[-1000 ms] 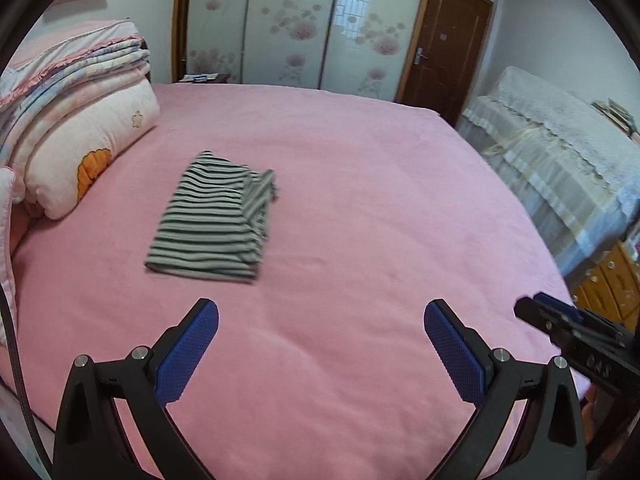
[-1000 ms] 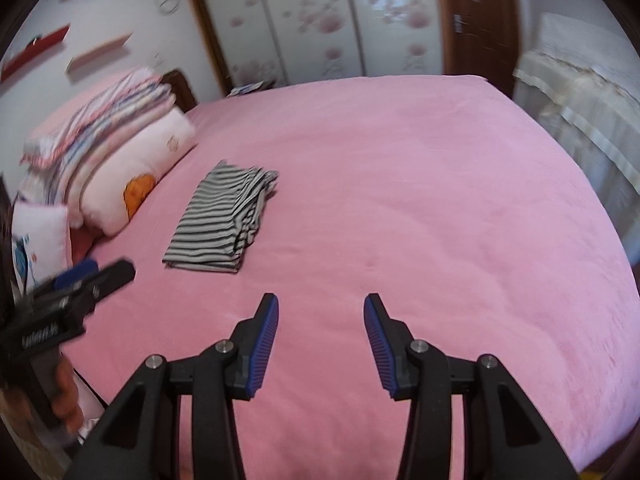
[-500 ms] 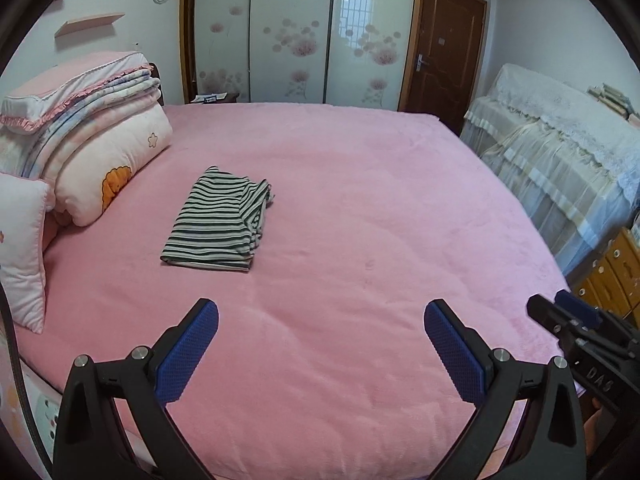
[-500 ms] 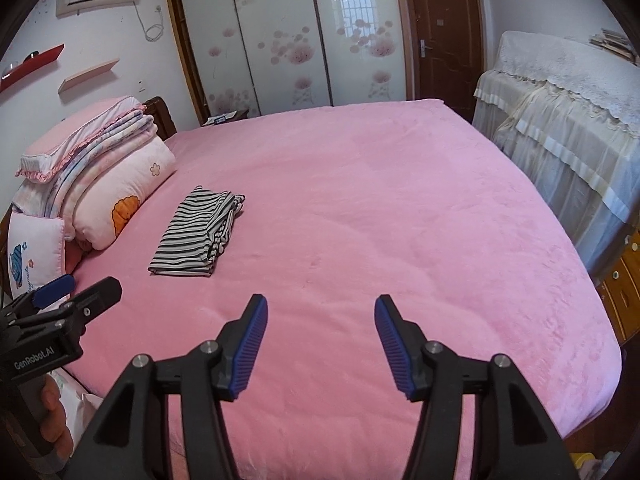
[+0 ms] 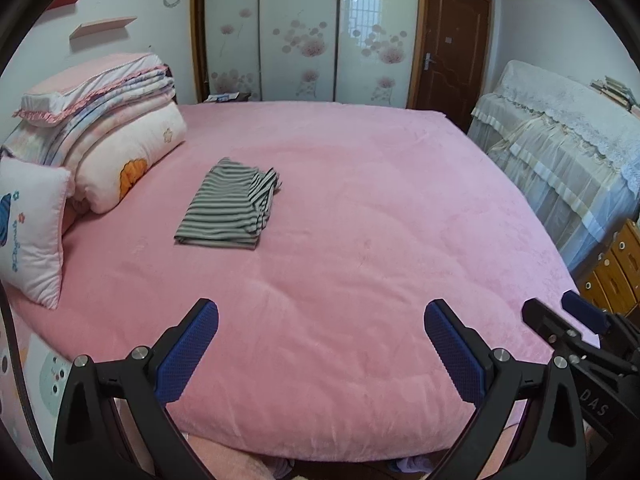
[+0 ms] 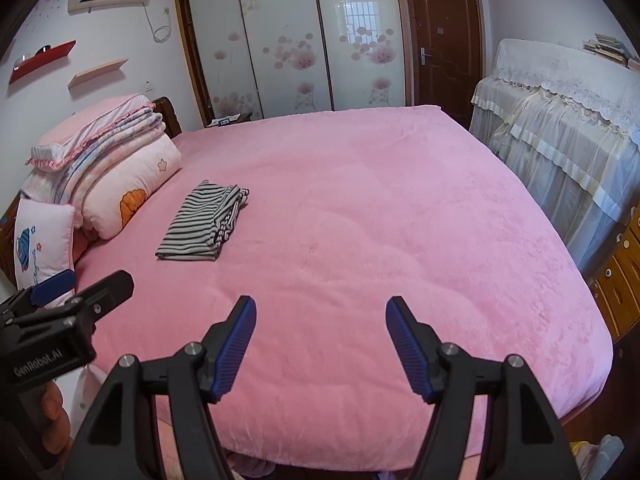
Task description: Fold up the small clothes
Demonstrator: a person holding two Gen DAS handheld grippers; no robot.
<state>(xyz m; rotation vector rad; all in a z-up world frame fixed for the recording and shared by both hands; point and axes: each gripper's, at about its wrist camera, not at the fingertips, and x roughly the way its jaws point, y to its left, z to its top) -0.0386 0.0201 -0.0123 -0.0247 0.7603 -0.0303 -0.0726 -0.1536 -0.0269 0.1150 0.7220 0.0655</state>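
Both tools pulled back from striped garment point(image 5: 230, 208); left tool point(image 6: 60, 300) "GenRobot.AI", spread; right tool point(image 6: 320, 320) opening, empty

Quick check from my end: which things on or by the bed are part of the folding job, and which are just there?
Job:
- striped garment, folded on the pink bedspread
- left gripper, open, empty
- right gripper, opening, empty

Just there:
- stacked quilts
- small pillow

- Bed point(image 6: 380, 220): wide bare pink spread centre & right, free passage.
- Left side blocked: folded striped garment point(image 6: 204, 222), quilt stack point(image 6: 108, 160), pillow point(image 6: 42, 240).
- Draped furniture point(image 6: 560, 140) hems right edge.
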